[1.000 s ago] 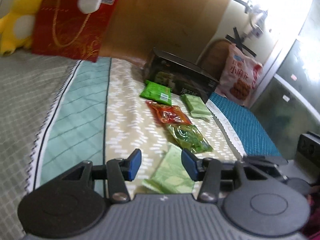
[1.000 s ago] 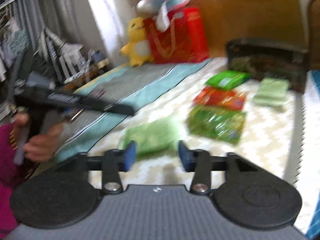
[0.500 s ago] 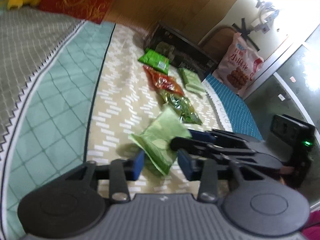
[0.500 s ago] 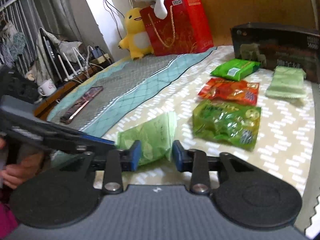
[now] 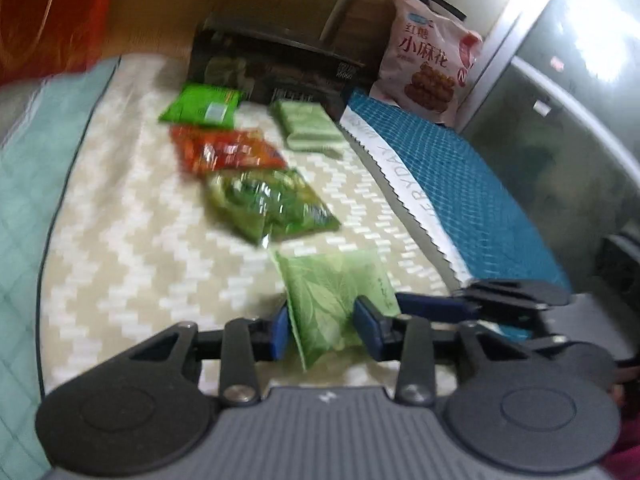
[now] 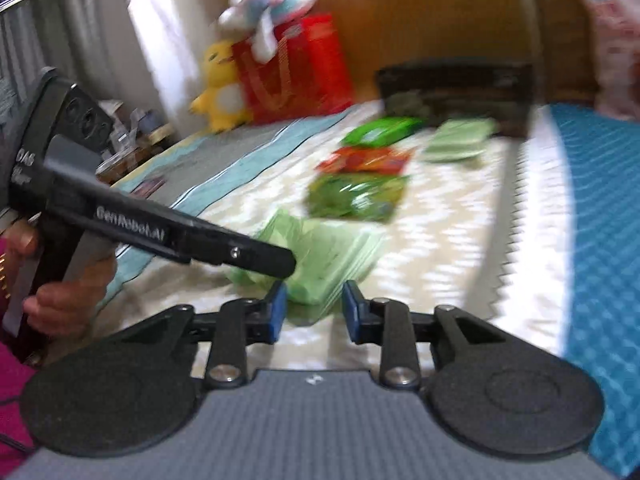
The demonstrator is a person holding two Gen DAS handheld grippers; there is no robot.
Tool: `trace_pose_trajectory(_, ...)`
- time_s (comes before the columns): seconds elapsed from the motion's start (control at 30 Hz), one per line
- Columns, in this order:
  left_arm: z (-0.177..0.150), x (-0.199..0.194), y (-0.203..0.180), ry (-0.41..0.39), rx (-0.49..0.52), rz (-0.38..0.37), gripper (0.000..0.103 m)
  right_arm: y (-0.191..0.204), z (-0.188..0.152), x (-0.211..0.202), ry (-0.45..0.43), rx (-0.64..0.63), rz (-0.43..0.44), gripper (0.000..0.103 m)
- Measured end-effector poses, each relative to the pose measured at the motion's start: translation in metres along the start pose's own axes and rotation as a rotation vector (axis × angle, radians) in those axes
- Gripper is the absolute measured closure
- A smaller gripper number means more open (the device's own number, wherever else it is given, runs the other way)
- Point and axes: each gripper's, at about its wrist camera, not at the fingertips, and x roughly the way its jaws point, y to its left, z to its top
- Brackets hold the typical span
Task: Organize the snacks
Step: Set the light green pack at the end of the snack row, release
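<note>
A pale green leaf-print packet (image 5: 332, 292) lies on the bed, its near end between the blue pads of my left gripper (image 5: 322, 330), whose jaws are opening. The right pad overlaps the packet; blur hides any contact. My right gripper (image 6: 312, 308) also has the packet (image 6: 320, 256) between its opening jaws, with a gap at the right pad. Its fingers (image 5: 432, 305) reach in from the right; the left gripper's fingers (image 6: 256, 256) cross over the packet. Further off lie a dark green bag (image 5: 268, 204), a red-orange packet (image 5: 228, 152), a bright green packet (image 5: 202, 106) and stacked pale green packets (image 5: 308, 124).
A dark box (image 5: 276, 68) stands at the head of the bed, with a pink snack bag (image 5: 428, 68) to its right. A red gift bag (image 6: 292, 68) and yellow plush (image 6: 220, 84) sit far left. A hand (image 6: 68, 300) holds the left gripper. A blue blanket (image 5: 460, 184) covers the right side.
Both grippers closed in around the pale green packet and have since widened a little. The packet has turned from corner-on to lengthwise between the left pads. Both views have shifted and blurred.
</note>
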Motion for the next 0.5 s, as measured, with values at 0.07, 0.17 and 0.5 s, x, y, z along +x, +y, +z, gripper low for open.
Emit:
trace_pose_trajectory(0.07, 0.002, 0.002, -0.007, -0.015, 0.030, 0.029, 0.063, 0.000, -0.003, -0.002, -0.034, -0.009, -0.045, 0.052)
trace_pose_trajectory(0.17, 0.002, 0.004, -0.011, -0.034, 0.046, 0.069, 0.061, -0.001, -0.006, -0.001, -0.065, -0.014, -0.070, 0.045)
trace_pose_trajectory(0.5, -0.006, -0.001, -0.002, -0.086, -0.018, 0.104, 0.055, -0.012, -0.012, -0.001, -0.108, 0.076, -0.125, 0.019)
